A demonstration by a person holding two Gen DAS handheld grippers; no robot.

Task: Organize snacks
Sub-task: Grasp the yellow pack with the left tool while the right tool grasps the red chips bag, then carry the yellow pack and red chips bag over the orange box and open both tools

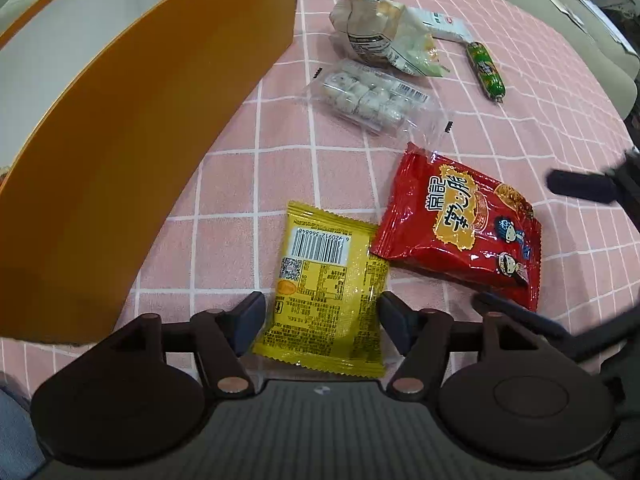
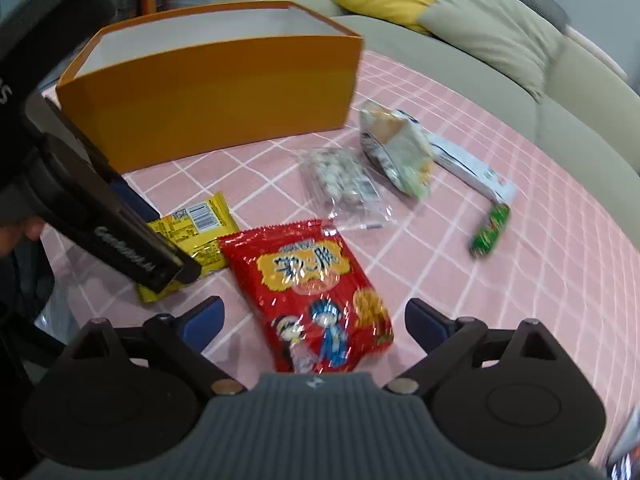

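A yellow snack packet [image 1: 328,288] lies barcode-up on the pink checked tablecloth [image 1: 248,168]. My left gripper [image 1: 322,312] is open, its fingers on either side of the packet's lower half. A red snack bag [image 1: 460,228] lies just right of it. My right gripper [image 2: 314,316] is open around the red bag [image 2: 316,292]; the bag's near end lies between its fingers. The yellow packet [image 2: 196,232] is partly hidden behind the left gripper's body. The orange box [image 2: 216,96] with a white inside stands open at the back left.
A clear tray of pale sweets [image 1: 368,96], a crumpled cracker bag [image 1: 380,36], a white packet [image 1: 444,24] and a green sausage stick [image 1: 486,70] lie farther back. The orange box wall [image 1: 132,152] rises close on the left. A sofa with cushions [image 2: 460,12] lies beyond the table.
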